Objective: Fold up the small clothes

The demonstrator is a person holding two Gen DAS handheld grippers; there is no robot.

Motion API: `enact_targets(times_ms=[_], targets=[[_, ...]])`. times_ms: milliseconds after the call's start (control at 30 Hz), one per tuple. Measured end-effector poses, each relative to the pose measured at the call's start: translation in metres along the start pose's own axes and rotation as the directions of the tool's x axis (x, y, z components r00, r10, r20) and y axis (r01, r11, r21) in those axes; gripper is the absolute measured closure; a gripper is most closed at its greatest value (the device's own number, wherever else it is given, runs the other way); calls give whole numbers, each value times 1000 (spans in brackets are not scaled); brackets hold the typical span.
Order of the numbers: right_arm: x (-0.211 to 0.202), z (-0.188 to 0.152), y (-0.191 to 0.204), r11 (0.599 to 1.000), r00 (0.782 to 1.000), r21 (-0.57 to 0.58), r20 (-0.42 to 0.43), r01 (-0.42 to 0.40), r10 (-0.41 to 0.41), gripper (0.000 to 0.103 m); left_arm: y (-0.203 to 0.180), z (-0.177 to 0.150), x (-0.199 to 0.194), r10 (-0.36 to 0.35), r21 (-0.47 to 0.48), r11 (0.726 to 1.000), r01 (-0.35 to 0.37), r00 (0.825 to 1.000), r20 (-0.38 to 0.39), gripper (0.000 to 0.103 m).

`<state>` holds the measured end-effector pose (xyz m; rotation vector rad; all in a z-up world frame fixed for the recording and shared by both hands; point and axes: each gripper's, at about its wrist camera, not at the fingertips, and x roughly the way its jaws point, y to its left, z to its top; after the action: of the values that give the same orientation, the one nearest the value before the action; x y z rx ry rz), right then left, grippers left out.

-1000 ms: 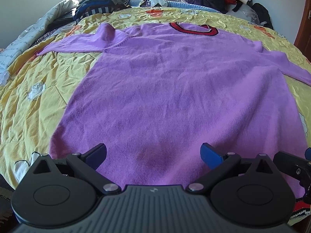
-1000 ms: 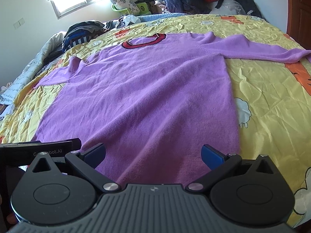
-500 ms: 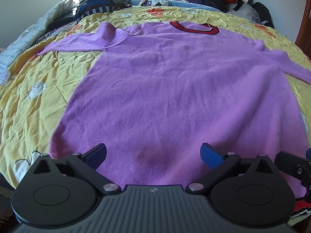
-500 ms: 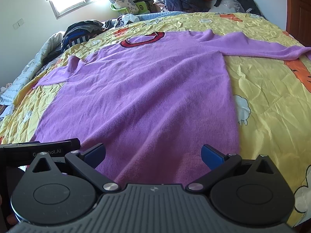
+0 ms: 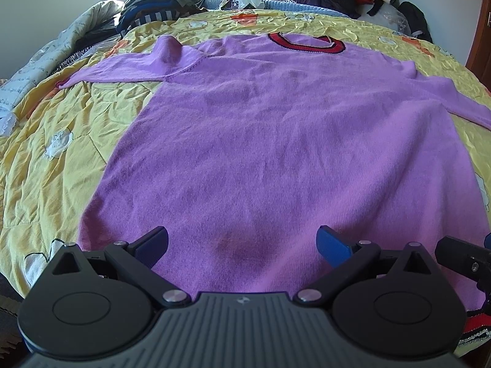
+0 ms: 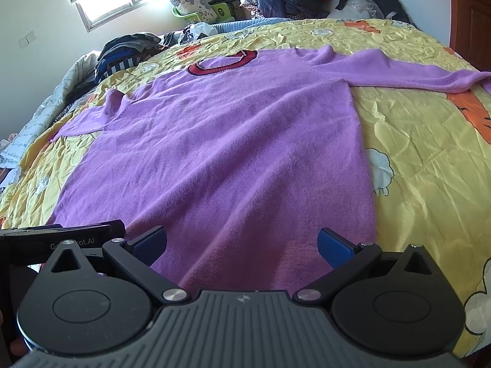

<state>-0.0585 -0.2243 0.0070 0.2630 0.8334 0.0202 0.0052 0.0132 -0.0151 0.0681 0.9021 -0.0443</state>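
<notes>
A purple sweater with a red collar lies flat on the yellow quilt, both sleeves stretched out sideways. The left gripper and right gripper sit side by side over its bottom hem, jaws spread wide, nothing held. Whether the fingertips actually touch the fabric is hard to tell.

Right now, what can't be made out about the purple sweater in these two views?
- Purple sweater hem: hidden behind the gripper body in both views.
- Its right sleeve cuff: cut off by the frame edge in both views.
- Left sleeve cuff: too small in the right wrist view.
</notes>
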Motion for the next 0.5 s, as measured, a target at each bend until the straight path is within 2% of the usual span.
enact_targets(times_ms=[500], targets=[[0,-1,-1,1000,1000,5,-3,-1,1,0,0,-1,0,1,0,1000,-1,1000,0,0]])
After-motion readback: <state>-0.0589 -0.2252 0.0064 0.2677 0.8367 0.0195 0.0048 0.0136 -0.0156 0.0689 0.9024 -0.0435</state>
